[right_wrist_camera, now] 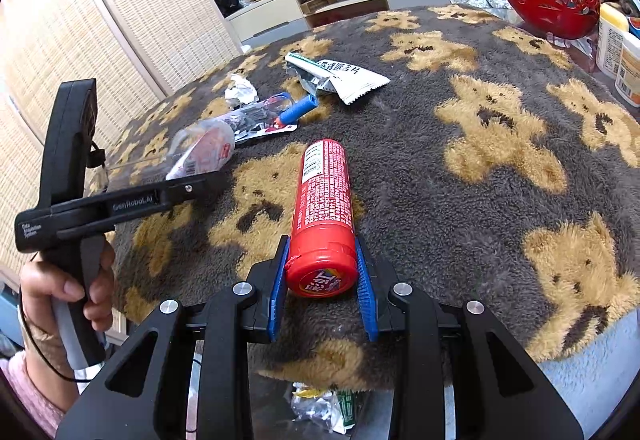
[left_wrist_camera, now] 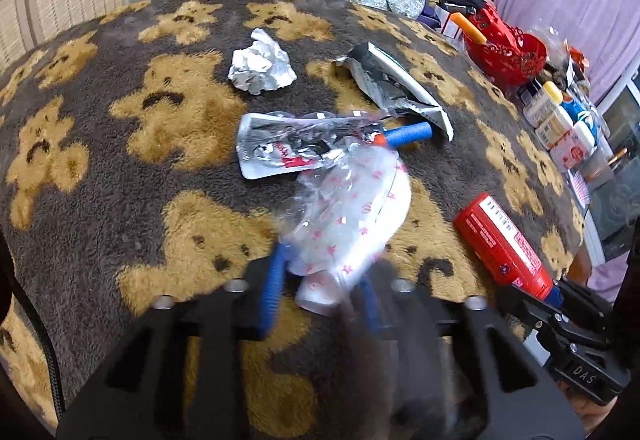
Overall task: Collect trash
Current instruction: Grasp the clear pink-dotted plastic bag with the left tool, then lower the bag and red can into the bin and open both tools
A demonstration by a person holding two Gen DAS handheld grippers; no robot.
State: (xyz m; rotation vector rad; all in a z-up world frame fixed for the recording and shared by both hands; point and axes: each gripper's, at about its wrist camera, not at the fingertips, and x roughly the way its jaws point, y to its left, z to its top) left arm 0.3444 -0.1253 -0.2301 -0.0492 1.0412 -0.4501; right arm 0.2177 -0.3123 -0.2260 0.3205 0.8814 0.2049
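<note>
Your left gripper (left_wrist_camera: 320, 284) clenches the clear star-printed wrapper (left_wrist_camera: 344, 215); your right gripper (right_wrist_camera: 322, 280) grips the red can (right_wrist_camera: 324, 207). Next, carry both to the bin without dropping either.

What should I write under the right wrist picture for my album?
Right tongs grip a red tube on the bear blanket; left tongs pinch a clear bag.

red tube (right_wrist_camera: 323, 215), grey blanket (right_wrist_camera: 420, 143) with tan bears
</note>
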